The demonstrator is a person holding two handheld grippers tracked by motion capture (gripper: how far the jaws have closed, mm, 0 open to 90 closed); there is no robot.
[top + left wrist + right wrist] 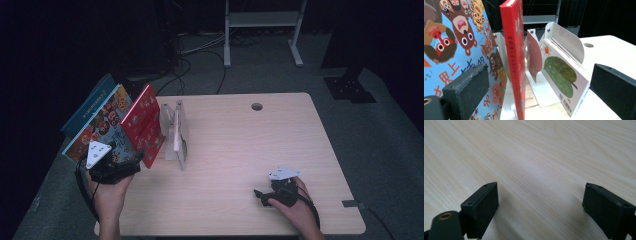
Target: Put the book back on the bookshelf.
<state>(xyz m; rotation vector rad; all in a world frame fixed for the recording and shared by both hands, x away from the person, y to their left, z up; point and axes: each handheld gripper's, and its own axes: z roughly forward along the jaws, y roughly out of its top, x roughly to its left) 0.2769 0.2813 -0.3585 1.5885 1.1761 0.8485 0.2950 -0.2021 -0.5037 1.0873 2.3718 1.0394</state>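
table (pixel 235 150): bookend rack (pixel 176 131) at left part – red book (pixel 144 125) leans left of rack | blue book (pixel 100 127) further left | left gripper (pixel 112 167) before books | right gripper (pixel 270 196) near front right edge

Overhead forward-down view of the table (pixel 240 150); two close jaw-level views, its wood shared.

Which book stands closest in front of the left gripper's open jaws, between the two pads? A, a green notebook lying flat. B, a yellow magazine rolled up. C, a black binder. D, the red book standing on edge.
D: in the left gripper view the red book stands upright on its edge straight ahead of the left gripper, whose jaws are wide apart and pressing on nothing.
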